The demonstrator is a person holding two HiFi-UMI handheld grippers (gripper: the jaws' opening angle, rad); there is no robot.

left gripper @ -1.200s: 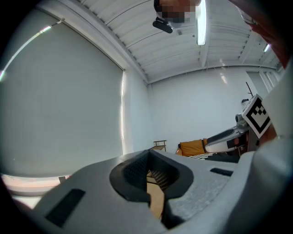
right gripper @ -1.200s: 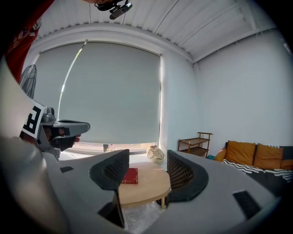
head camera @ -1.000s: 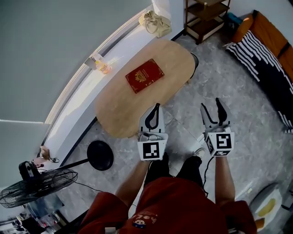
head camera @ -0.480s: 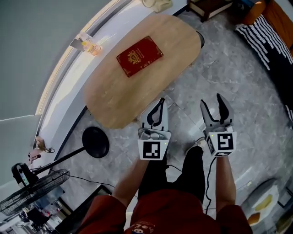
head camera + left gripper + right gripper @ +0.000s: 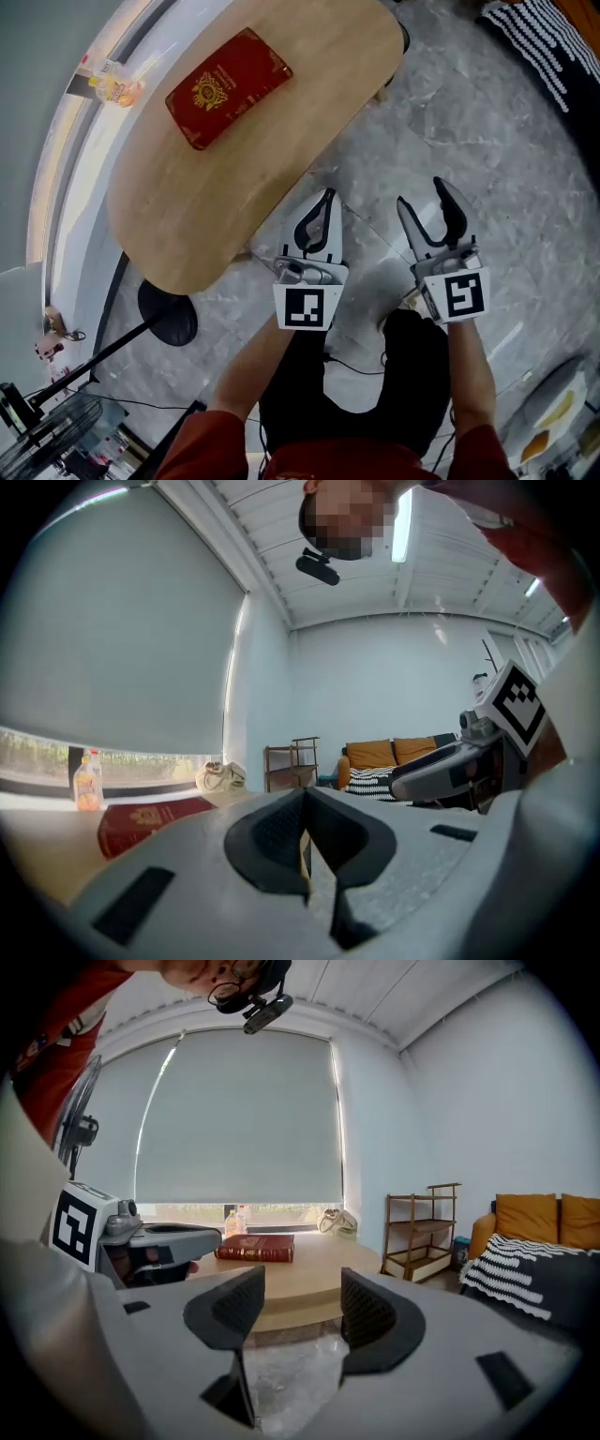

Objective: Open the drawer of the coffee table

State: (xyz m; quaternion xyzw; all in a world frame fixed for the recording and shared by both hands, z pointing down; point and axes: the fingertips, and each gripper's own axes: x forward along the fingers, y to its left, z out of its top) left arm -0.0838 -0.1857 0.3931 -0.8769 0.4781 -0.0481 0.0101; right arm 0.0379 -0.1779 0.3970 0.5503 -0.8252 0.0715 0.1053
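Head view: two tools (image 5: 322,197) (image 5: 424,195), one table (image 5: 234,178).

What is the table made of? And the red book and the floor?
The table looks like light wood, matte, with faint grain. The red book seems to have a leathery cover with a gold stamped crest. The floor looks like grey marble or stone tile: veins, seams and a slight shine.
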